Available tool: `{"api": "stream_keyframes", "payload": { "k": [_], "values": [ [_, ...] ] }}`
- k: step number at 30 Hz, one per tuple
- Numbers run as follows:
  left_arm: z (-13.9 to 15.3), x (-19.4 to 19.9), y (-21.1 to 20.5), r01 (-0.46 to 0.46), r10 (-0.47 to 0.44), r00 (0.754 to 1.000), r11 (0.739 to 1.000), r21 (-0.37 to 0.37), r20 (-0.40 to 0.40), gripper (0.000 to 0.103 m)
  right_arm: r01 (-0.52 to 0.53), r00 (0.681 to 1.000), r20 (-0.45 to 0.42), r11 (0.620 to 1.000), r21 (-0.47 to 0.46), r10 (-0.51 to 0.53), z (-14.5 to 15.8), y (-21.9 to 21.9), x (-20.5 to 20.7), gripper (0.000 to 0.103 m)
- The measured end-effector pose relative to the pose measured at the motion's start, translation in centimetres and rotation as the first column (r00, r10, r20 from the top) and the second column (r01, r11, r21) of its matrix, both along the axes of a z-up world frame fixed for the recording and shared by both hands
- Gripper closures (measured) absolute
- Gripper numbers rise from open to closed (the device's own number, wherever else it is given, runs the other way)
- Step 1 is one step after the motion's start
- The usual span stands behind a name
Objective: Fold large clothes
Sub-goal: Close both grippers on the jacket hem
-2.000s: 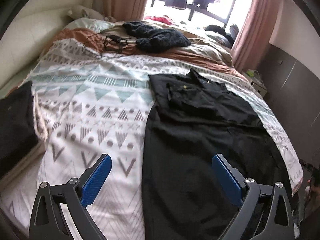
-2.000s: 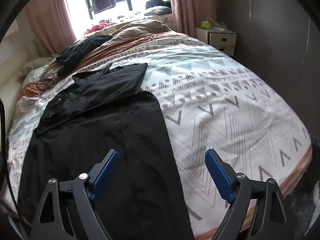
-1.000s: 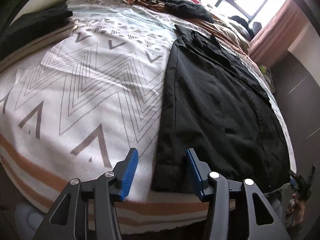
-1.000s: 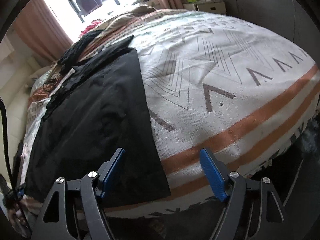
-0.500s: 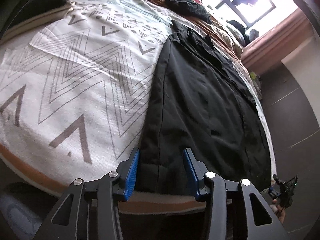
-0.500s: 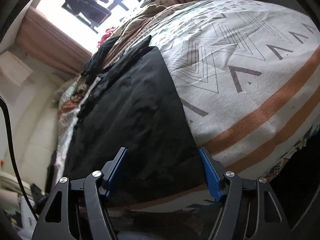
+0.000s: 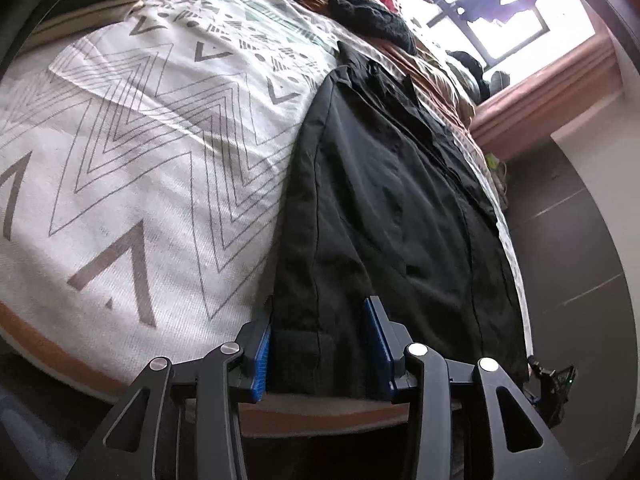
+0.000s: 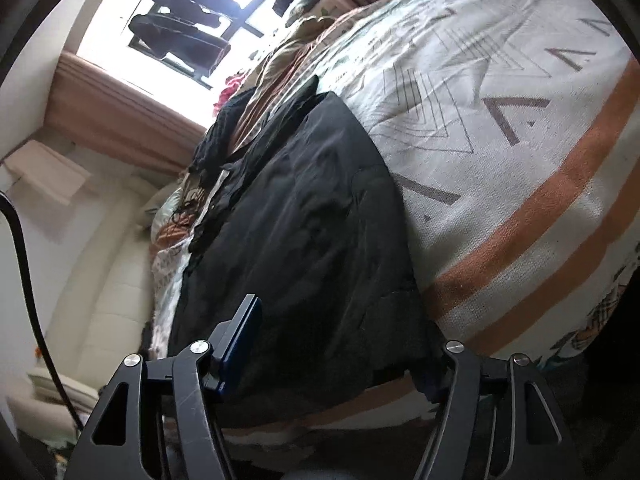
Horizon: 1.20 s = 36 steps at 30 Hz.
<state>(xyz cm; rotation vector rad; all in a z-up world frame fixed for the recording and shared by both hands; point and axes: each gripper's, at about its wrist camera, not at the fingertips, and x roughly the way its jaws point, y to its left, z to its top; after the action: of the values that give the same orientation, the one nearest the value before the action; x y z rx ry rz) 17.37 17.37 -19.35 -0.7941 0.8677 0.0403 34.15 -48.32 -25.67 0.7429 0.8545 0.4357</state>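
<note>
Both grippers have come down from high over the bed to its foot edge in the last couple of seconds, and we now have them at the hem of the black garment (image 7: pixel 384 216). It lies flat and lengthwise on the patterned bedspread (image 7: pixel 132 152), collar end toward the window (image 7: pixel 500 4), hem end right at the foot edge nearest us.

The left gripper (image 7: pixel 322 344) started with its blue pads well apart above the bedspread — now they have narrowed, one at the hem's outer corner and the other a little way in, with the fabric sitting between them. They look close to the cloth, but we judge the pinch is not complete: a band of hem still shows in the gap.

The right gripper (image 8: pixel 340 344) has followed the same path at the other hem corner. Its jaws are wider; the near pad (image 8: pixel 240 340) rests over the cloth, while the far finger sits at the hem's edge where the garment meets the orange stripe (image 8: pixel 532 216), its pad hidden from us.

For the task, that means the reach is over and the grab is beginning. Once both corners are held, we would expect the hem to be carried toward the collar end — the first lengthwise fold. The risk we see: catching the bedspread along with the hem.
</note>
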Motion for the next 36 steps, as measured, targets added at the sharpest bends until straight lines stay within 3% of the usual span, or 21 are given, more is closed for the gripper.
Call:
{"api": "stream_keyframes", "payload": {
  "k": [2,4,5,6,11,16,25,36],
  "values": [
    [0.0,0.1,-0.1,-0.007,0.007,1.000,1.000,0.008,-0.008,0.071,0.039,0.999,-0.025,0.999,0.036,-0.038,-0.1,-0.1,0.4,0.045],
    [0.0,0.1,-0.2,-0.010,0.010,1.000,1.000,0.018,-0.020,0.084,0.071,0.997,-0.044,0.997,0.041,-0.069,0.0,-0.2,0.8,0.068],
    [0.0,-0.1,-0.2,-0.015,0.016,1.000,1.000,0.012,-0.018,0.086,0.087,0.995,-0.053,0.996,0.034,-0.085,0.1,-0.3,1.0,0.092],
    [0.1,-0.3,-0.1,-0.022,0.022,1.000,1.000,0.013,-0.009,0.087,0.103,0.993,-0.061,0.994,0.023,-0.102,0.3,-0.4,1.0,0.096],
    [2.9,-1.2,-0.2,-0.043,0.038,0.997,0.996,0.079,0.060,0.097,0.121,0.992,0.027,0.992,-0.047,-0.120,4.3,-0.4,0.0,0.098],
    [6.7,-2.2,0.3,-0.072,0.058,0.990,0.992,0.106,0.128,0.098,0.126,0.988,0.102,0.988,-0.090,-0.117,8.6,0.0,-1.3,0.099],
    [13.3,-5.1,0.4,-0.124,0.095,0.976,0.982,0.142,0.194,0.098,0.188,0.975,0.148,0.971,-0.149,-0.166,13.9,1.0,-4.1,0.099],
    [16.7,-8.9,0.3,-0.205,0.166,0.960,0.965,0.164,0.226,0.099,0.215,0.958,0.221,0.966,-0.144,-0.180,17.6,2.1,-8.2,0.099]
  ]
}}
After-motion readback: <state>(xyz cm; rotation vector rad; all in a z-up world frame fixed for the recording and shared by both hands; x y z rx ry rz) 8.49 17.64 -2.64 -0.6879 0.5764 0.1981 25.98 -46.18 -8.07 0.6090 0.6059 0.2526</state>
